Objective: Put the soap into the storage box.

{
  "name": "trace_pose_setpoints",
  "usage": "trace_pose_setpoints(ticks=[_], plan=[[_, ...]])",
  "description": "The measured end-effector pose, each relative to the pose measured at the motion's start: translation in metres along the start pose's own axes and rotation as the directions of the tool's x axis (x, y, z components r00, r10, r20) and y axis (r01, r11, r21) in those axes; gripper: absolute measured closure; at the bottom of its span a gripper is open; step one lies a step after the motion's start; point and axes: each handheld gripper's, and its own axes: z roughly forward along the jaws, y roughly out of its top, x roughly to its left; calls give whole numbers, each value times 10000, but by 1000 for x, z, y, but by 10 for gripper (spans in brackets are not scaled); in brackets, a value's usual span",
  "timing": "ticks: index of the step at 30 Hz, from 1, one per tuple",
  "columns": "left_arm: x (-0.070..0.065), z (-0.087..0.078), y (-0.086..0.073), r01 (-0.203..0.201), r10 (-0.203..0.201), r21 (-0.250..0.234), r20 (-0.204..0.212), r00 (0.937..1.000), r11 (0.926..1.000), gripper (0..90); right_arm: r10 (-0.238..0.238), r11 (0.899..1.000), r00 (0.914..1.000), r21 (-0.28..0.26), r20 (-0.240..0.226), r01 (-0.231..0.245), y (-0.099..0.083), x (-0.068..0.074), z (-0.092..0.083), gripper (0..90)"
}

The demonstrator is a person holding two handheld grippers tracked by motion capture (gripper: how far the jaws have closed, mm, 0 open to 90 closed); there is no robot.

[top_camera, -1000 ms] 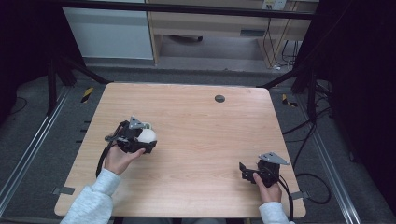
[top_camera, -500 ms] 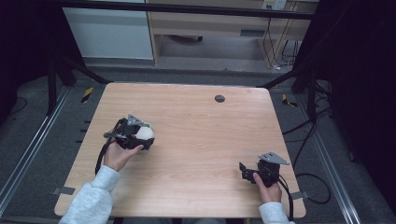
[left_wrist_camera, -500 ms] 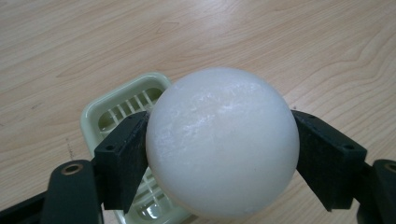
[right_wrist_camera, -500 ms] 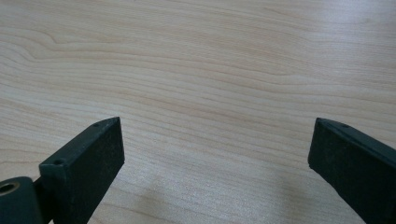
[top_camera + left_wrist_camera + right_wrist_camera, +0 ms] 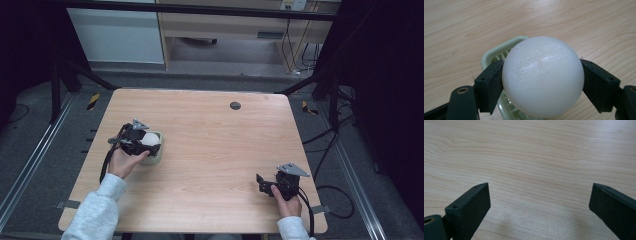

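Over the left half of the surface [image 5: 210, 150], the left gripper [image 5: 141, 141] is clamped on a white ball [image 5: 543, 76], one black jaw pressed against each side of it. Directly beneath the ball sits a small pale green basket [image 5: 496, 53] with a slotted floor; in the left gripper view its rim and slats peek out from behind and under the ball, and in the high view the ball [image 5: 148, 138] sits right over the basket [image 5: 154, 156]. Whether the ball already touches the basket floor or hangs just above it cannot be told. Judging from this, the carrying part of the work looks done or nearly so: the ball is lined up with the basket, and what is left is to settle it inside, spread the jaws and draw the gripper away without dragging the light basket along. Near the right front corner of the surface, the right gripper [image 5: 272, 183] rests low in the person's hand, jaws wide apart over bare wood [image 5: 536, 165], holding nothing and well apart from the basket.
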Motion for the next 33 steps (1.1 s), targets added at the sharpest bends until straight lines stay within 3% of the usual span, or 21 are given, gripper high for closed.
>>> trace_pose_setpoints(ticks=[10,33], plan=[[5,6,-2,-34,34,124,-17,10000,9999,235,14,10000,10000,2,-2,-14,0,0,0,40],[16,22,-12,306,-306,344,-3,9995,9989,235,-74,10000,9999,7,75,74,0,0,1,40]])
